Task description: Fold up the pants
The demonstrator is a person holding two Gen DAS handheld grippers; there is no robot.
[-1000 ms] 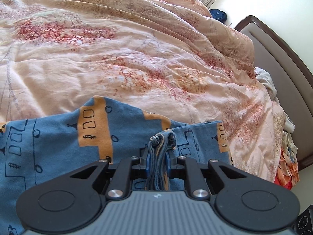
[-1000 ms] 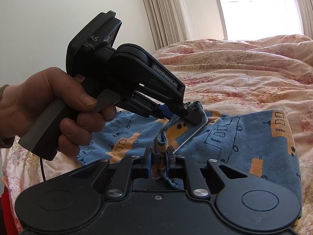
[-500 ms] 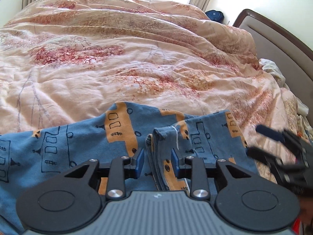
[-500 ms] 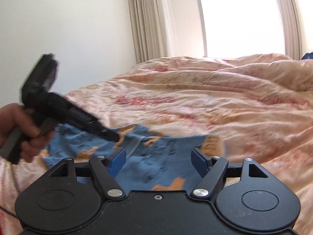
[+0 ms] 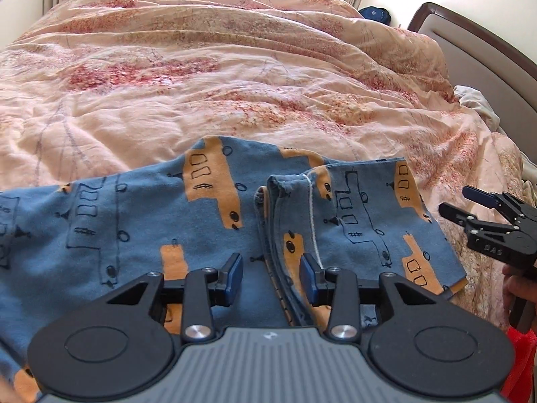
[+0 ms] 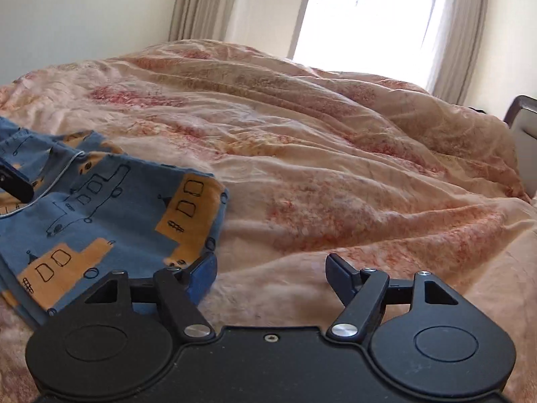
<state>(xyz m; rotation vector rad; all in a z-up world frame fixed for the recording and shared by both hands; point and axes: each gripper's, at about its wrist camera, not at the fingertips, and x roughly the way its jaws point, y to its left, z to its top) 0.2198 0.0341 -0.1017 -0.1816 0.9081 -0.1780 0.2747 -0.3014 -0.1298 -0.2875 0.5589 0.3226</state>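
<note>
Blue pants printed with orange buses lie folded on the bed, the doubled layer on the right with its bunched edge running toward me. My left gripper hovers over that edge; its jaws are opening, the edge lies between the pads and neither presses on it. In the left wrist view my right gripper is off the pants' right side, held by a hand. In its own view the right gripper stands wide, jaws closing slightly, with only duvet between them and the pants to its left.
A rumpled peach floral duvet covers the whole bed. A brown headboard rises at the right with crumpled cloth against it. Something red sits at the bed's near right corner. A bright window with curtains is behind.
Both grippers were shut on the pants' bunched edge and have let it go. The left jaws spread apart. The right gripper opened wide and swung right, off the pants.
</note>
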